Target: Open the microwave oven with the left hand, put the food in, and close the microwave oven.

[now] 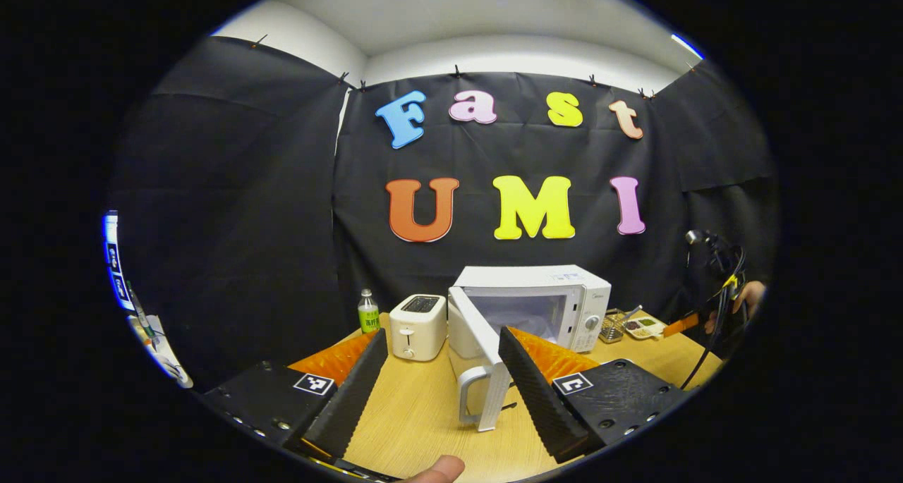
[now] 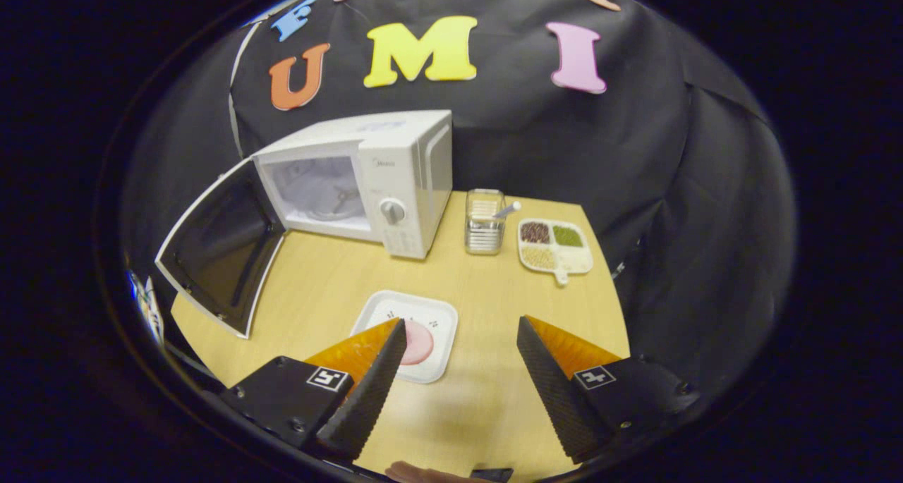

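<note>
Gaping microwave door [image 2: 219, 257], food plate [image 2: 409, 335] outside

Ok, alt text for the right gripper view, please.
The right gripper hangs open above a white tray holding pink food, on a wooden table. Behind, the white microwave stands with its door swung open.

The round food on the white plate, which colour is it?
Pink; the food on the plate shows best in the right gripper view.
</note>
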A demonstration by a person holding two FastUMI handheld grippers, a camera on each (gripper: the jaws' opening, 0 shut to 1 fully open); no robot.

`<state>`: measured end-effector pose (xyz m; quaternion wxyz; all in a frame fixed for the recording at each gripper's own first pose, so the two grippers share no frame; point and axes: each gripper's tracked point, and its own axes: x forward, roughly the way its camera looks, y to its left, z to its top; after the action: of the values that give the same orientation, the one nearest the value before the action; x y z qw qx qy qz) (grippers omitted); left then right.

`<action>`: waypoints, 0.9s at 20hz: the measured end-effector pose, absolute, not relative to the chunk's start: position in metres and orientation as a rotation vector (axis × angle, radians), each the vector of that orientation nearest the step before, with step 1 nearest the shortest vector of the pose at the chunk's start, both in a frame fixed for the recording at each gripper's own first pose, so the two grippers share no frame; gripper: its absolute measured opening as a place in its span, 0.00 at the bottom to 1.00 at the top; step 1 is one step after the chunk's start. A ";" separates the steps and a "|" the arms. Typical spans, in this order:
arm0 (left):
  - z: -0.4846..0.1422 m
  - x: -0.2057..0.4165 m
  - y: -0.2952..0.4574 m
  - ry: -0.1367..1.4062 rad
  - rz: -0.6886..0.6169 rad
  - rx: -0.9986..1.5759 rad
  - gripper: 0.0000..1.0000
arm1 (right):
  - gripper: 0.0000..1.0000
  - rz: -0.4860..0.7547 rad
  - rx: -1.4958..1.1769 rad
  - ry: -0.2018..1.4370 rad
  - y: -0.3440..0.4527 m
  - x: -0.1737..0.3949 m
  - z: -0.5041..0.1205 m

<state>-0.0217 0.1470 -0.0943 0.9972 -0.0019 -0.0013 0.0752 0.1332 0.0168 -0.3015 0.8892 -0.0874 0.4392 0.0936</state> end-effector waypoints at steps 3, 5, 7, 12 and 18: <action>-0.076 -0.021 0.132 -0.052 0.114 -0.020 0.96 | 1.00 0.204 -0.138 1.070 0.015 0.138 -0.341; -0.073 -0.018 0.119 -0.070 0.085 -0.036 0.96 | 0.83 0.210 -0.108 1.163 0.018 0.143 -0.367; -0.068 -0.015 0.111 -0.077 0.066 -0.039 0.95 | 0.89 0.216 -0.068 1.249 0.019 0.144 -0.391; -0.058 -0.015 0.109 -0.087 0.060 -0.037 0.95 | 0.76 0.222 0.002 1.360 0.020 0.154 -0.423; -0.068 -0.014 0.122 -0.059 0.101 -0.026 0.95 | 0.46 0.239 0.072 1.480 0.022 0.162 -0.448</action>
<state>-0.0143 0.1222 -0.0682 0.9982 -0.0132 -0.0296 0.0505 0.1622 0.0225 -0.4481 0.7313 0.0329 0.6726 0.1084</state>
